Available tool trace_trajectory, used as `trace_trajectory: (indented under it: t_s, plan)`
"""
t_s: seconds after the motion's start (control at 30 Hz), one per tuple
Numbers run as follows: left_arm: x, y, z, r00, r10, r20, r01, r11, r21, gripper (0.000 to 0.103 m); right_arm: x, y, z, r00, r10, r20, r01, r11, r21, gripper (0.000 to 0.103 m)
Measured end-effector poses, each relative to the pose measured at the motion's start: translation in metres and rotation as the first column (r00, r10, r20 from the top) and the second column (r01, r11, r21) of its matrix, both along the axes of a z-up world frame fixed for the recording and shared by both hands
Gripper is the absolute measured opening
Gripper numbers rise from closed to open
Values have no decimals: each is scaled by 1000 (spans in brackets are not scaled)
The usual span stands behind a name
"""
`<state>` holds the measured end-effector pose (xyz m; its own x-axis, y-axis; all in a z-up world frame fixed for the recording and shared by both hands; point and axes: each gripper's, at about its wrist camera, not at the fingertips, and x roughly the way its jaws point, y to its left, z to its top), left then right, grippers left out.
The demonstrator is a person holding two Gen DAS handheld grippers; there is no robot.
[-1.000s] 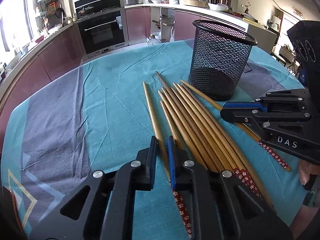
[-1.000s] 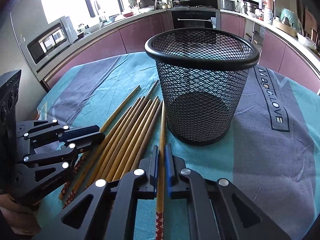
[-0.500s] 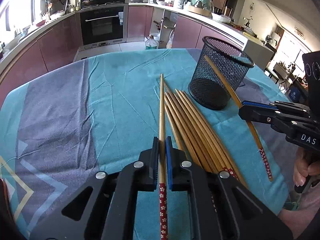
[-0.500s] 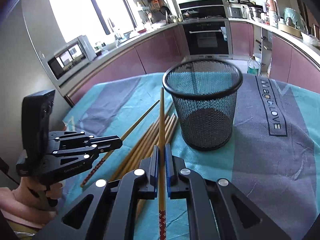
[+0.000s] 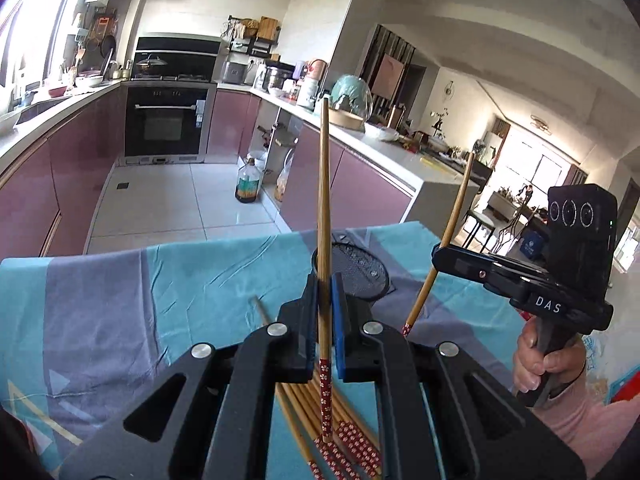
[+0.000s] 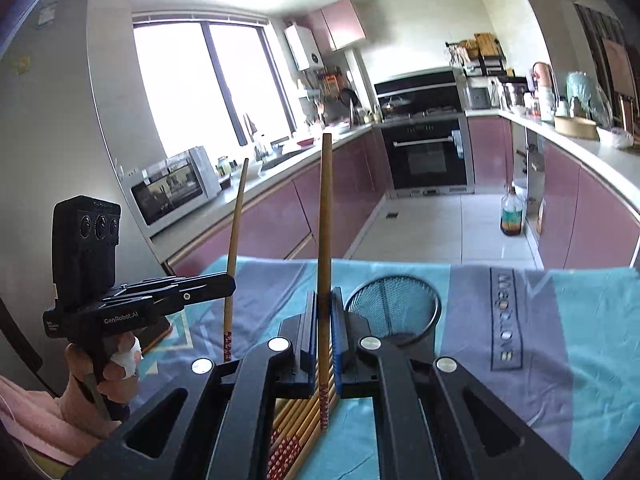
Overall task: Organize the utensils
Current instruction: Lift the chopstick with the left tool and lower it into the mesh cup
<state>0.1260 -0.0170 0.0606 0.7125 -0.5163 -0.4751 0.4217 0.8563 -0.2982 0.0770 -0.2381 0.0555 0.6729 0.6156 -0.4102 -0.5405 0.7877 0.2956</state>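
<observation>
- Here, the left hand-held gripper (image 5: 324, 308) clamps one chopstick (image 5: 323, 200) upright, thin tip up.
- The right hand-held gripper (image 6: 325, 328) pinches another chopstick (image 6: 325, 220), equally upright.

a kitchen with glossy mauve lower cabinets (image 5: 236, 120) under a pale grey countertop (image 6: 592, 152) wraps around a floor of large white tiles (image 5: 172, 208). a black built-in oven (image 6: 426, 156) sits below a dark extractor hood (image 6: 416, 84). daylight pours through a wide dark-framed window (image 6: 204, 84) above a silver microwave (image 6: 172, 188). a dark glass bottle (image 5: 246, 184) stands on the floor. beyond, a sunlit living area (image 5: 532, 168) opens under a white ceiling (image 5: 500, 12).
</observation>
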Motion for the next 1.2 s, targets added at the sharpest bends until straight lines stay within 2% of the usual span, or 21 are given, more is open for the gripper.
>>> trace_trajectory:
  t_s: [0.17,0.3,0.47,0.53,0.63,0.9,1.0,1.2]
  plan:
    - [15,-19,29,997,10,71,-6,999,-48,7,13,-11,29,998,-31,61,31,1000,-4,5]
    - [31,-40,49,992,26,127,-19,998,-59,7,26,-17,45,994,-58,97,58,998,-2,5]
    - [53,-69,56,984,49,174,-41,998,-49,7,44,-21,51,990,-87,116,87,996,0,5]
    - [63,-80,52,982,60,179,-54,998,-37,7,52,-21,47,988,-101,115,103,995,-15,5]
    - [77,-93,41,987,65,148,-60,998,-33,7,66,-19,36,994,-89,70,91,995,-28,5]
    - [94,-119,-5,999,16,50,-20,995,95,7,88,3,-8,995,-40,-95,28,992,-124,5]
    - [99,-122,-20,1000,10,9,-11,993,119,7,95,8,-19,989,-42,-144,21,989,-143,5]
    - [110,-122,-40,1000,8,-14,-6,989,149,8,105,11,-25,982,-71,-176,42,986,-163,8]
